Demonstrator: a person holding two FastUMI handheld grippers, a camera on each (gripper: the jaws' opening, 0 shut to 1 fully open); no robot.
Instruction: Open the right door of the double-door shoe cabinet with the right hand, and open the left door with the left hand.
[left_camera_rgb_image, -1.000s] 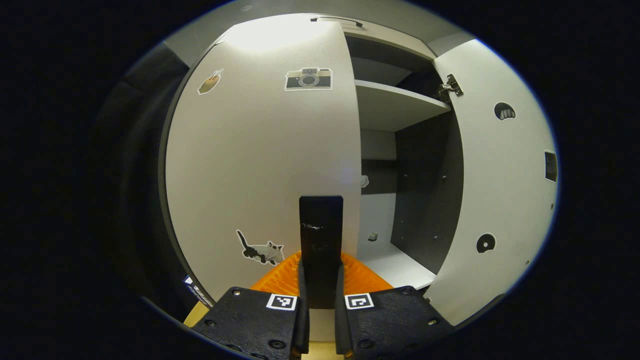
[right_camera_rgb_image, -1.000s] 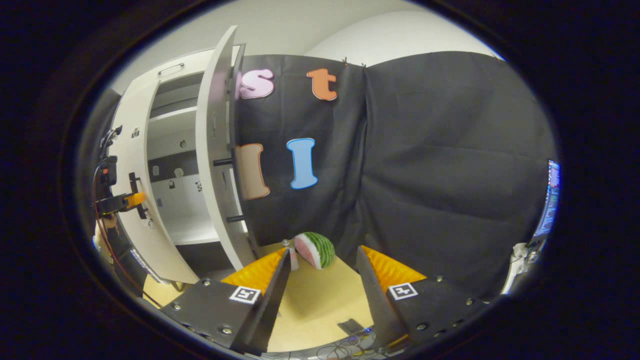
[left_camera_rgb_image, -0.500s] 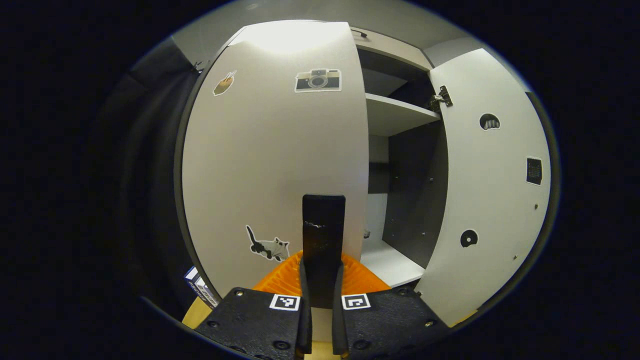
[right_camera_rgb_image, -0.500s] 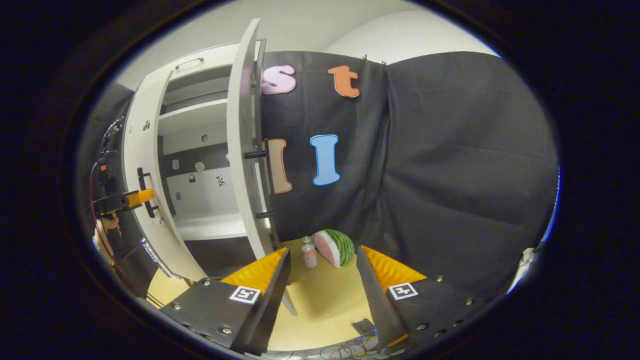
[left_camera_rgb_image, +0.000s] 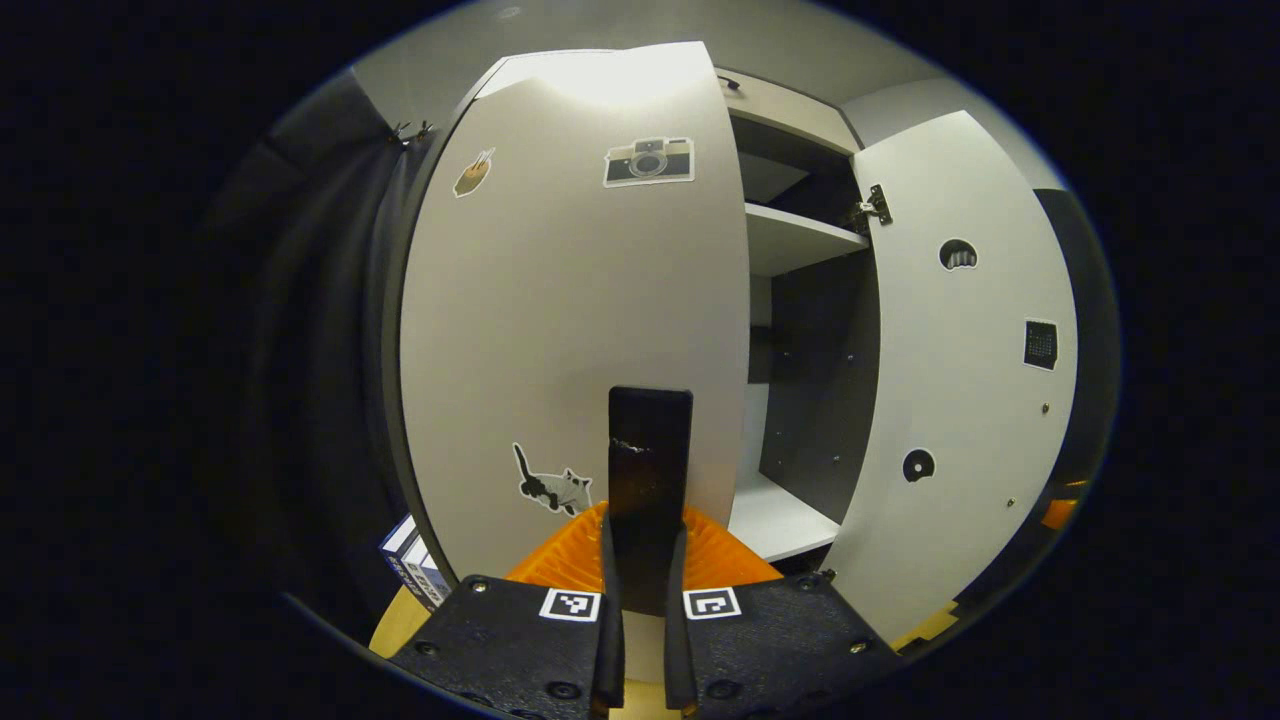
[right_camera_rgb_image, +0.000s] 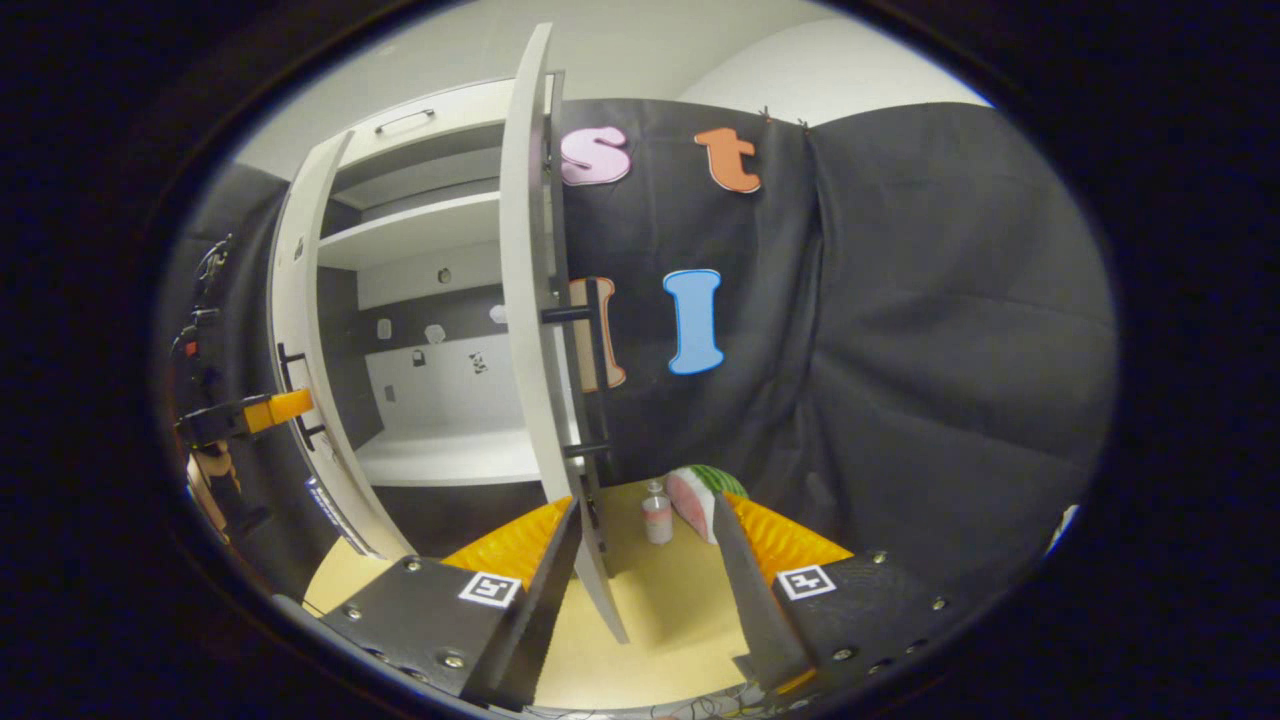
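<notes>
Fingers of the left gripper (left_camera_rgb_image: 640, 560) apparently clamp the left door's handle (left_camera_rgb_image: 650, 440); right gripper (right_camera_rgb_image: 645, 545) gapes, holding nothing.

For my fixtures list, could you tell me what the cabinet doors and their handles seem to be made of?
The left door and right door look like matte white laminated board: flat, even faces with slim edges. The left door's handle looks like dark painted metal or plastic; its faint sheen leaves that open.
</notes>
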